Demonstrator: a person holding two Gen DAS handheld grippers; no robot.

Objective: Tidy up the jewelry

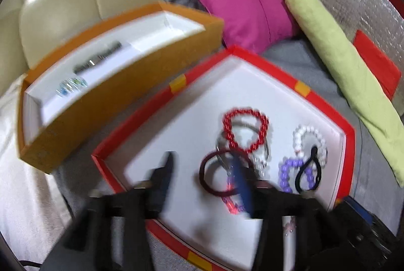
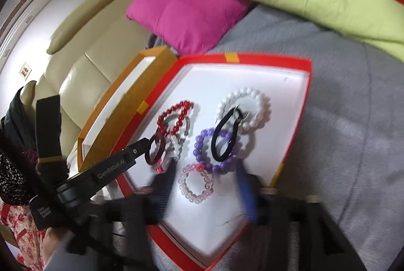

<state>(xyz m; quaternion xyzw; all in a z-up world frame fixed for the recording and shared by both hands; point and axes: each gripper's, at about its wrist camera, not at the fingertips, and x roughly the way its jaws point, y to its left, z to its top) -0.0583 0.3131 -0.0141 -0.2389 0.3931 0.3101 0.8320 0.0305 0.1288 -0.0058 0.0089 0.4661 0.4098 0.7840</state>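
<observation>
We're over the red box (image 2: 298, 119) on the grey blanket (image 2: 341, 119), and both grippers are spread. Our left gripper (image 1: 204, 167) has its fingers parted, one tip on the bare white floor of the box, the other blurred across the dark red hair tie (image 1: 214, 177); nothing sits clamped between them. From the right wrist view, that same left tool reaches in from the side, its tip at the dark red hair tie, and we can read "GenRobot.AI" along its black arm.

Our right gripper (image 2: 204, 185) stands just as wide, and the clear pink bead bracelet (image 2: 195, 185) lies loose on the box floor in the gap, pads off it. Beyond it we see the purple bead bracelet (image 2: 202, 144) with the black hair tie (image 2: 224, 137) laid over it, the white pearl bracelet (image 2: 252, 104), and the red bead bracelet (image 2: 174, 116) over a metal bangle (image 2: 186, 127).

The orange box (image 1: 121, 84) beside holds a watch (image 1: 98, 58) and a clear bead bracelet (image 1: 72, 86). No other writing reads.
</observation>
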